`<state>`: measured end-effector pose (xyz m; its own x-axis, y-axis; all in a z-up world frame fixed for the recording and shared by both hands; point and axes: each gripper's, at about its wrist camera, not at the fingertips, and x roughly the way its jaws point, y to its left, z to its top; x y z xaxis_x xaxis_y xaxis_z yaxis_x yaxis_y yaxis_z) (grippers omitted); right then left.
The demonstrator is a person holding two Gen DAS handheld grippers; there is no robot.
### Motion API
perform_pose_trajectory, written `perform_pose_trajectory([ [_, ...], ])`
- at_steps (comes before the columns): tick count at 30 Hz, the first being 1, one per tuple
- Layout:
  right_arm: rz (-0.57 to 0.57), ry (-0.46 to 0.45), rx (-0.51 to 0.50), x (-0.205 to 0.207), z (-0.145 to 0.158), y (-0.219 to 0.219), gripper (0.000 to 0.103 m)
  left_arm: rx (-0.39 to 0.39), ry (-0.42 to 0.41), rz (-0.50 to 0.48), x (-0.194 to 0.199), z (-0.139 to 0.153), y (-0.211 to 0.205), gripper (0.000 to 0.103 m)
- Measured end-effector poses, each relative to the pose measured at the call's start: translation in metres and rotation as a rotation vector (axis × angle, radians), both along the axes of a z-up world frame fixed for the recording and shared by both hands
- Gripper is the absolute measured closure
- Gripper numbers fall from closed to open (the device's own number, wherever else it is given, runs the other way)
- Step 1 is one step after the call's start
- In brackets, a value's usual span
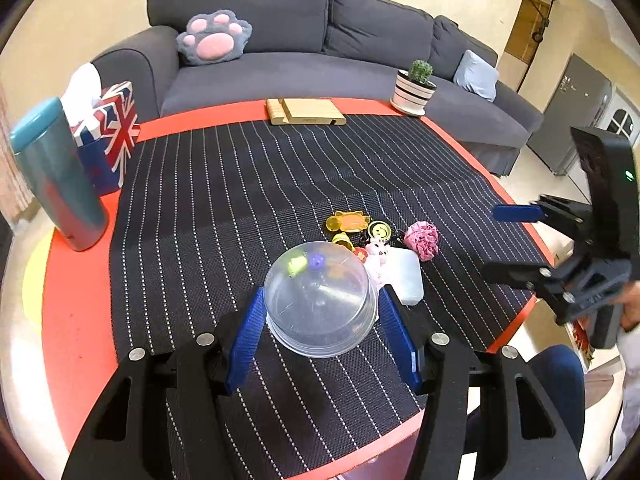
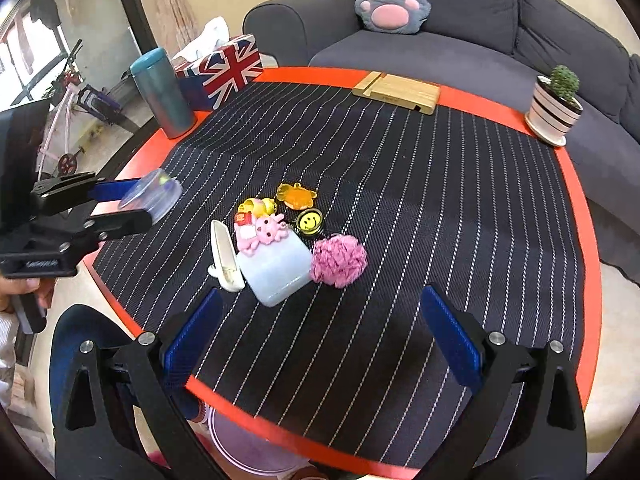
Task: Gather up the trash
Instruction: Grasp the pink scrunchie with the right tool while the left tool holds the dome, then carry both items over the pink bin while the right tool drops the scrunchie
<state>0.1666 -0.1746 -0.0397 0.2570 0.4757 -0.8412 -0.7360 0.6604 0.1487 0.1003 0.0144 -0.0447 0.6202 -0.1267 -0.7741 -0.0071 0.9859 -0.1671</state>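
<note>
A clear plastic cup (image 1: 320, 300) lies on its side between the blue pads of my left gripper (image 1: 322, 296), which is shut on it just above the striped mat. In the right wrist view the left gripper (image 2: 144, 200) holds the clear cup (image 2: 154, 196) over the table's left edge. My right gripper (image 2: 320, 296) stands open near the front edge with nothing between its fingers; the same right gripper (image 1: 504, 242) shows at the right of the left wrist view. Just beyond it lie a pink crumpled ball (image 2: 339, 260), a pale blue pouch (image 2: 278, 274), a white toy shoe (image 2: 224, 256) and several small charms (image 2: 297, 196).
A teal tumbler (image 2: 162, 92) and a Union Jack tissue box (image 2: 224, 68) stand at the back left. At the back are a wooden stand (image 2: 400, 90) and a potted cactus (image 2: 554, 108), with a grey sofa (image 2: 440, 40) behind the table. A pale round container (image 2: 248, 440) sits below the near edge.
</note>
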Motion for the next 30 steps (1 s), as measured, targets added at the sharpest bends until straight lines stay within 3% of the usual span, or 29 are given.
perform_pose_trajectory([
  [5, 0.040, 0.023, -0.006, 0.013, -0.007, 0.013, 0.009, -0.006, -0.005, 0.005, -0.004, 0.001, 0.001, 0.047],
  [10, 0.068, 0.046, -0.038, 0.023, -0.020, 0.024, 0.029, -0.014, -0.003, 0.011, -0.008, -0.002, 0.002, 0.047],
  [20, 0.059, 0.109, -0.045, 0.036, -0.041, 0.032, 0.049, -0.026, 0.005, 0.020, -0.013, -0.007, 0.005, 0.047],
  [24, 0.042, 0.100, -0.049, 0.038, -0.041, 0.030, 0.072, -0.030, 0.007, 0.015, -0.012, -0.009, 0.004, 0.047],
  [30, 0.028, 0.076, -0.051, 0.035, -0.037, 0.025, 0.079, -0.030, 0.003, 0.006, -0.012, -0.010, 0.000, 0.047],
])
